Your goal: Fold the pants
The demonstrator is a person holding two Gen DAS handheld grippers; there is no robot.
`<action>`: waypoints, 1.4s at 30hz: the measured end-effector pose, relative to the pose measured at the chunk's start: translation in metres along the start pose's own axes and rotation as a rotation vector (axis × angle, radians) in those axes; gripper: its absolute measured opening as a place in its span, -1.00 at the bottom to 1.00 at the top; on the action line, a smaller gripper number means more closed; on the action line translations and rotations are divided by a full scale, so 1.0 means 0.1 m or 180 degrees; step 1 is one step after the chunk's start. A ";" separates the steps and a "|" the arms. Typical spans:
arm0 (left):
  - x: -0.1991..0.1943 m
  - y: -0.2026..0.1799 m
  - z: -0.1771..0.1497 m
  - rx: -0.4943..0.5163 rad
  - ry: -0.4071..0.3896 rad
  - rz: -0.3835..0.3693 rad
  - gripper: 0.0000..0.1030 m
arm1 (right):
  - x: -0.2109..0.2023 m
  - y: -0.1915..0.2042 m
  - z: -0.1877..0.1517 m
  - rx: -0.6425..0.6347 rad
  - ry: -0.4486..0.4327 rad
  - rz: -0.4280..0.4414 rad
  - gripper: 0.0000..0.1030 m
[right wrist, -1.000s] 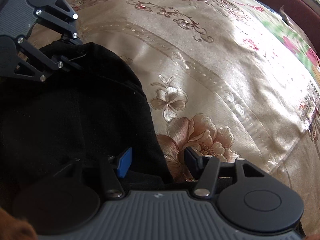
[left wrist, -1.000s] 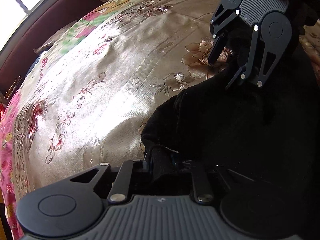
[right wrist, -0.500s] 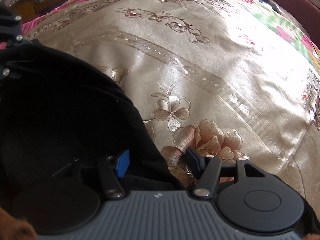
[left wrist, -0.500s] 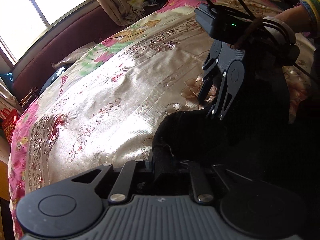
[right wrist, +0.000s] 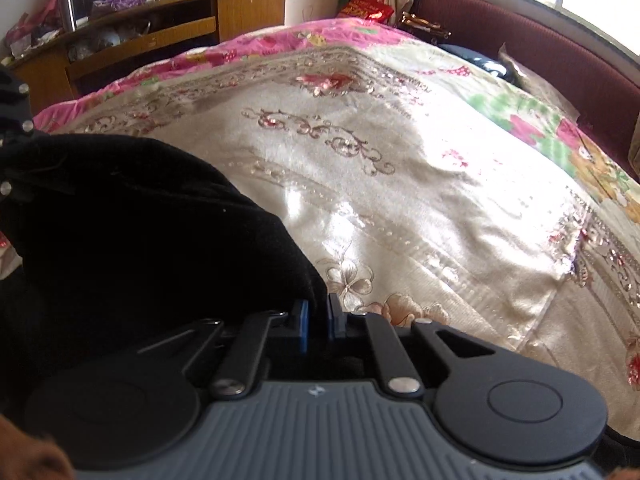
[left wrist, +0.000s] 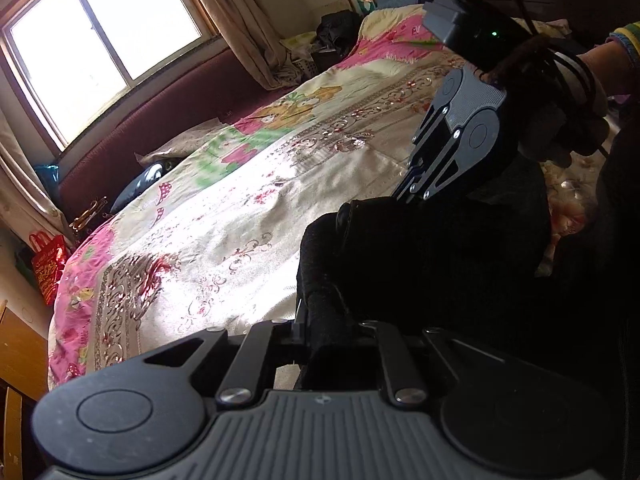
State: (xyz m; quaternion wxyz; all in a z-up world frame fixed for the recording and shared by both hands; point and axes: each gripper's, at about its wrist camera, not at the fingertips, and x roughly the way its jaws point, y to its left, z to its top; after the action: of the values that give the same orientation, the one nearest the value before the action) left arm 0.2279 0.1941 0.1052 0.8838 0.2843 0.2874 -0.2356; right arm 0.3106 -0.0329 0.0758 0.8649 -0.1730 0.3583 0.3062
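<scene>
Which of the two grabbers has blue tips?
The right gripper: blue pads pinch the black fabric pants. The left gripper, also clamping them, shows only black.

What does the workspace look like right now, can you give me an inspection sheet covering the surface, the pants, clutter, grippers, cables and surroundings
Surface: bed under a floral bedspread, cream middle, pink border, sunlit.
Job's things: black pants, bunched and held up off the bedspread along one edge.
Clutter: nothing seen on the bedspread near the pants; a dark bundle lies at the far end.
Grippers: left gripper jaws shut on pants fabric; right gripper jaws shut on the pants edge.
Cables: black cable loops above the right gripper's body.
Surroundings: window with curtains, maroon padded ledge, red bag, wooden cabinet.
</scene>
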 end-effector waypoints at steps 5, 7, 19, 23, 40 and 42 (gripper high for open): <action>-0.58 -0.21 -0.05 -0.0010 -0.0294 0.0089 -0.45 | -1.06 0.36 -0.17 -0.0062 -0.0503 -0.0147 -0.85; -0.78 -0.39 -0.16 -0.0012 -0.0364 0.0036 -0.45 | -1.39 0.71 -0.46 -0.0310 -0.0538 -0.0280 -0.83; -0.57 -1.60 -1.07 -0.0015 0.0221 -0.0222 -0.43 | -1.30 1.33 -1.73 -0.0574 0.0487 -0.0183 -0.55; -0.64 -1.53 -1.09 -0.0202 0.0123 -0.0143 -0.39 | -1.20 1.30 -1.79 -0.1372 0.0518 -0.0665 -0.40; -0.67 -1.63 -1.16 -0.0070 0.0135 0.0051 -0.24 | -0.68 1.13 -1.78 -0.1586 0.0438 -0.0697 -0.37; -0.65 -1.70 -1.19 0.0035 0.0184 0.0096 -0.14 | -0.67 1.13 -1.78 -0.1530 0.0455 -0.0704 -0.45</action>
State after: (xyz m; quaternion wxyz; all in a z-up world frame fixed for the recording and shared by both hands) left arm 0.0381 0.1626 0.0043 0.8769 0.3002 0.3072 -0.2156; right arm 0.1076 -0.0671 -0.0060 0.7997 -0.4325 0.3143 0.2731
